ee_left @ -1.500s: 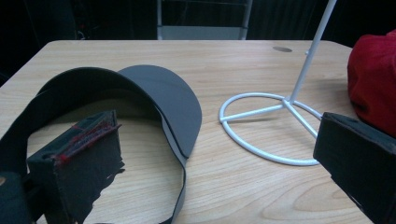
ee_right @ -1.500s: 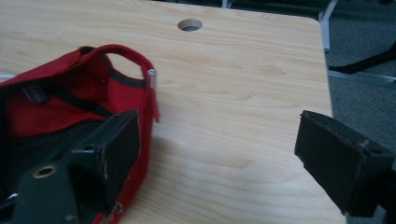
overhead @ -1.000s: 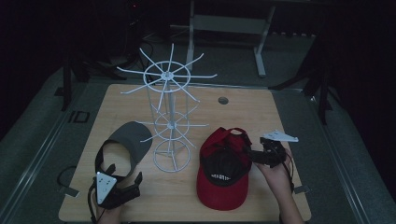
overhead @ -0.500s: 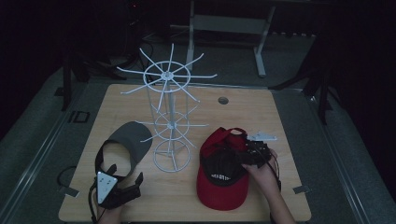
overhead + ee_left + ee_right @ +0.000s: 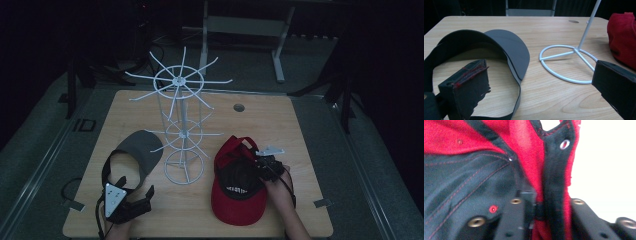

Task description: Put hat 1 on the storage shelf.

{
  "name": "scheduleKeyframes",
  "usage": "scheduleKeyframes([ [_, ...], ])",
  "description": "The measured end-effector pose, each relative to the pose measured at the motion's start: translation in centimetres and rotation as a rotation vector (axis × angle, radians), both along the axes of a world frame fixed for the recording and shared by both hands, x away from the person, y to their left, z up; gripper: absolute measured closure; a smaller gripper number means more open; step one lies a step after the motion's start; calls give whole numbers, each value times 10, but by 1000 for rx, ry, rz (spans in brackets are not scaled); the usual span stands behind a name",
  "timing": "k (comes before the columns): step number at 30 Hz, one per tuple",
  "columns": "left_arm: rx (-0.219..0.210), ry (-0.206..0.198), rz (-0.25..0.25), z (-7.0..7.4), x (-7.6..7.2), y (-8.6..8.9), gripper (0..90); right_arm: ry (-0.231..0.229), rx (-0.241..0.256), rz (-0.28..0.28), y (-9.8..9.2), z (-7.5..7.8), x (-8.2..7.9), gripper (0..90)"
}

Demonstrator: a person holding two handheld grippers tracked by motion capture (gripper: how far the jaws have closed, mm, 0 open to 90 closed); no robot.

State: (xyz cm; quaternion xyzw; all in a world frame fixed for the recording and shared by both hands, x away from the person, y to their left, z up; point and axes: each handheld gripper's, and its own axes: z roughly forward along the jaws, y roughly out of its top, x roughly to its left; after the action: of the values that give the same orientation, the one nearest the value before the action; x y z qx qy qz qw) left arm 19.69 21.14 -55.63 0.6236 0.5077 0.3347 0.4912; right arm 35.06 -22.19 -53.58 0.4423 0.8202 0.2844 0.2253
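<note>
Red cap [image 5: 239, 186] is lying on the wooden table [image 5: 300, 130], right of the white wire stand [image 5: 182, 131] — brim toward the person. Right gripper [image 5: 261, 159] is clamping its jaws on the cap's rim, fabric pinched between them in the right gripper view. Left gripper [image 5: 134, 194] is resting near the table's front edge with jaws spread wide, facing the grey visor [image 5: 499, 55] — not touching it.
</note>
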Motion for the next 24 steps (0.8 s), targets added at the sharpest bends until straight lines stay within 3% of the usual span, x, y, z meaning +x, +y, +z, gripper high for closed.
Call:
scheduleKeyframes([
  [13,-9,10,-18,-1,2,-1,13,-37,5,36,-1,27,-9,846],
  [20,-27,-7,-23,-1,1,-1,13,-82,71,29,-3,48,-18,847],
  [24,-17,-6,-22,-1,1,0,13,-120,114,28,-7,64,-23,847],
])
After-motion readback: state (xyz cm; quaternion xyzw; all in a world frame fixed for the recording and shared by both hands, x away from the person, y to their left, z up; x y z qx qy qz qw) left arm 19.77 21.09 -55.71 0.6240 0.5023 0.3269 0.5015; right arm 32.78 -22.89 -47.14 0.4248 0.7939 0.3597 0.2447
